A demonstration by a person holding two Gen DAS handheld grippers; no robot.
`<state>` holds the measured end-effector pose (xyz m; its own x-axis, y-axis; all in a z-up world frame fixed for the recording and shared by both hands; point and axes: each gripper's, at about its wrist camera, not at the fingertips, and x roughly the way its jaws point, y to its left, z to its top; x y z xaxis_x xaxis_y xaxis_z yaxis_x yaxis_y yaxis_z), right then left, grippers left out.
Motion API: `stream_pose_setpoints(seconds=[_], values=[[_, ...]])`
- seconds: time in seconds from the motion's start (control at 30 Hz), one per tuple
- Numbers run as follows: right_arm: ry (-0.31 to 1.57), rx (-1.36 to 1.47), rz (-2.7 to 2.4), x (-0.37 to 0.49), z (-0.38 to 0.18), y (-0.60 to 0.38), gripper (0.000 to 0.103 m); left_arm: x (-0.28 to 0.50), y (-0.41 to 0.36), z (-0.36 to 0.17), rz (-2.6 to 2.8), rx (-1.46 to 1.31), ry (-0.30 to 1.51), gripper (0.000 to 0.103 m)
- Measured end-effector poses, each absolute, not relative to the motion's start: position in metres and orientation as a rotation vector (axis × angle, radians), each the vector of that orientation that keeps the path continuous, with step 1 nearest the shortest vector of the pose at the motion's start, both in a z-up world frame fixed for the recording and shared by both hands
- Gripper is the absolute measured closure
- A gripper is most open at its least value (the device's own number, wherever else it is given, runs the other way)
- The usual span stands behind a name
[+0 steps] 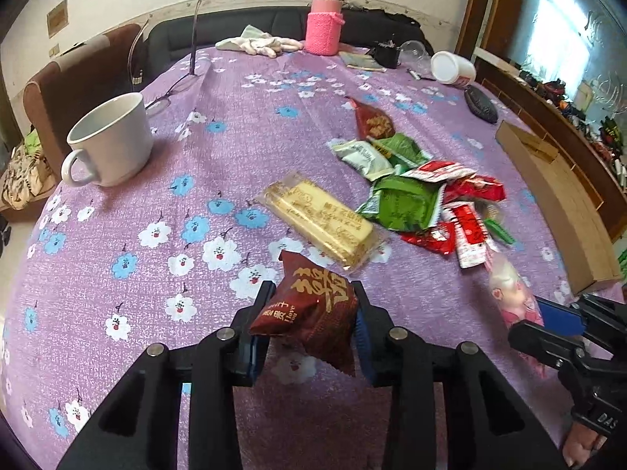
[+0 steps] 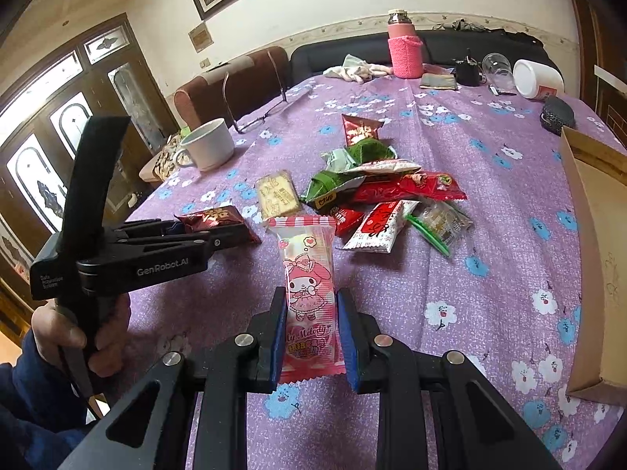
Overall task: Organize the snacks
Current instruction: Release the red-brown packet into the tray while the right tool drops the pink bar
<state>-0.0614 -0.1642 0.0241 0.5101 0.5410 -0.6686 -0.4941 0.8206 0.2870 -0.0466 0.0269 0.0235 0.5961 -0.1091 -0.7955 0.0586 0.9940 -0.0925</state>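
While the left gripper [image 1: 313,305] clamped a dark red packet [image 1: 313,313] and the right gripper [image 2: 311,313] pinched a pink packet [image 2: 309,293] lengthwise, its long axis running straight ahead, the cardboard box [image 2: 588,215] lay off to the right gripper's right, nearer that hand, with the snack pile [image 2: 384,196] ahead.

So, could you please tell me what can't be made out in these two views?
- Cardboard box: inside hidden by its wall, cut by the edge, both views.
- White mug: contents hidden by its rim.
- Pink snack: blurred in left view, partly behind the right gripper.
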Motion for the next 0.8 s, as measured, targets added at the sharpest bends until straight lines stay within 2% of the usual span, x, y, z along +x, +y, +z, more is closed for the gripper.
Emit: stream_pose_setpoints(seconds=[0.43, 0.8], values=[[0.766, 0.157, 0.582, -0.062, 0.043, -0.200, 0.076, -0.053, 0.003, 0.056, -0.208, -0.102, 0.878, 0.067], [0.715, 0.273, 0.477, -0.052, 0.057, -0.261, 0.077, -0.040, -0.061, 0.089, -0.341, -0.054, 0.829, 0.067]])
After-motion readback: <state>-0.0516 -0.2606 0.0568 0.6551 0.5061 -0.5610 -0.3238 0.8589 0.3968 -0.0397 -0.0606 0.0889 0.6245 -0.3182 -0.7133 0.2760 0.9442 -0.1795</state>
